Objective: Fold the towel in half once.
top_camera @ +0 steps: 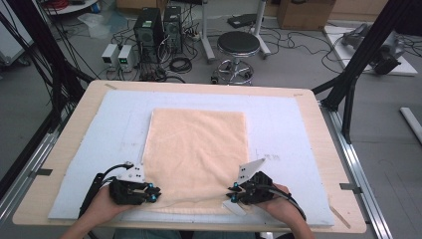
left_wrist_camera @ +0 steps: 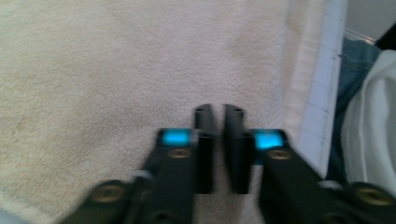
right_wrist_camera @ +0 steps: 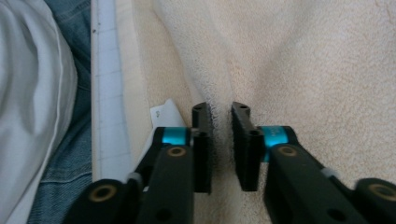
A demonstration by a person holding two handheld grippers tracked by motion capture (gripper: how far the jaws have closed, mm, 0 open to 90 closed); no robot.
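A: High view, looking down on a peach towel point(top_camera: 196, 149) spread flat in the middle of a pale blue mat point(top_camera: 278, 124) on a wooden table point(top_camera: 74, 129). Asking about the grippers' places.

B: Sitting at the towel's near edge: left gripper point(top_camera: 155, 191) by the near left corner, right gripper point(top_camera: 233, 191) by the near right corner, each held in a hand coming in from the bottom. Probably set one per corner for lifting that edge evenly and folding it away.

A: Asking about the fingers.

B: Right gripper view: right gripper point(right_wrist_camera: 220, 109) with jaws drawn narrow, pinching a raised ridge of towel point(right_wrist_camera: 303, 70), creases fanning away from the pinch. Gripping just inside the hem, beside a white label point(right_wrist_camera: 166, 112), likely for keeping the corner from slipping. Left gripper view: left gripper point(left_wrist_camera: 218, 112) with jaws likewise nearly together, pressing down onto the towel point(left_wrist_camera: 93, 70) close to its hem. Not clearly showing any cloth caught between them, the pile there looking flat.

A: Wondering about progress.

B: Judging by the flat towel, folding not yet begun. Needing a sure hold on the left before raising both corners together, otherwise risking one corner dragging behind.
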